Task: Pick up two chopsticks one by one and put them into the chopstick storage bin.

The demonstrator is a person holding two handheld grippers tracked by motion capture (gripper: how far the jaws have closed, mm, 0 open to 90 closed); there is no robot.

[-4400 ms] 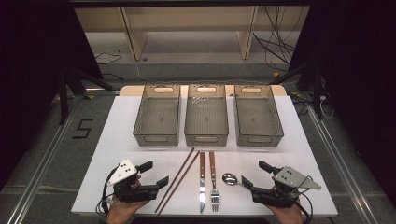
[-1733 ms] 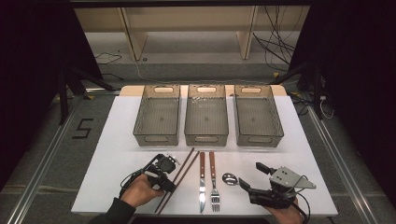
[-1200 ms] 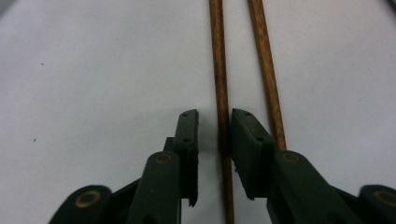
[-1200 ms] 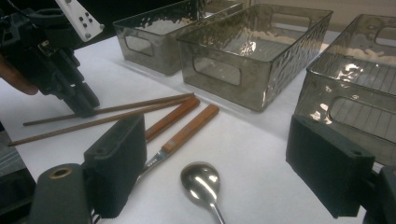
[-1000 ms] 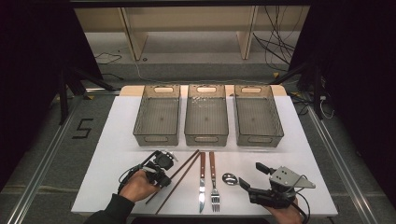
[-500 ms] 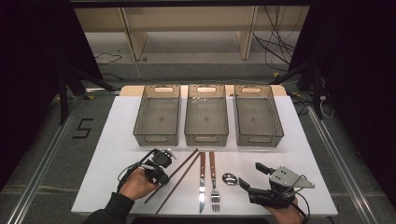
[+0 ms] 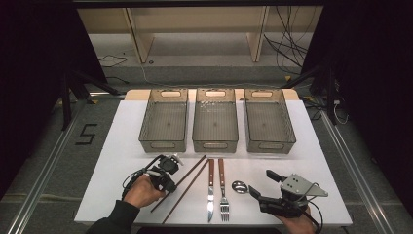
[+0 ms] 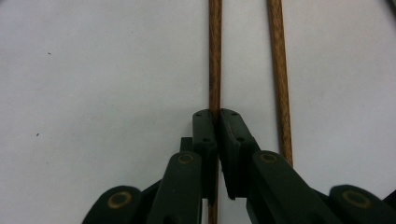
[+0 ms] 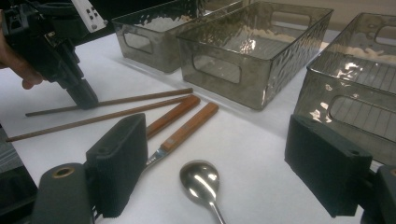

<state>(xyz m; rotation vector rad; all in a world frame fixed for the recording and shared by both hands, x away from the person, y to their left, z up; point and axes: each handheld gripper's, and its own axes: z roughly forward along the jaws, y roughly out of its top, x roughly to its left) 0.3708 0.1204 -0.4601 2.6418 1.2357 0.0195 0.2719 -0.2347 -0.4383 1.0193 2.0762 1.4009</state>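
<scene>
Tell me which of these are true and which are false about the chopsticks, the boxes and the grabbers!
1. The left gripper is shut on one chopstick. True.
2. Both chopsticks are in its jaws. False: the other chopstick lies free beside it.
3. The right gripper is open. True.
4. The spoon lies in a bin. False: it is on the table; the three bins look empty.
</scene>
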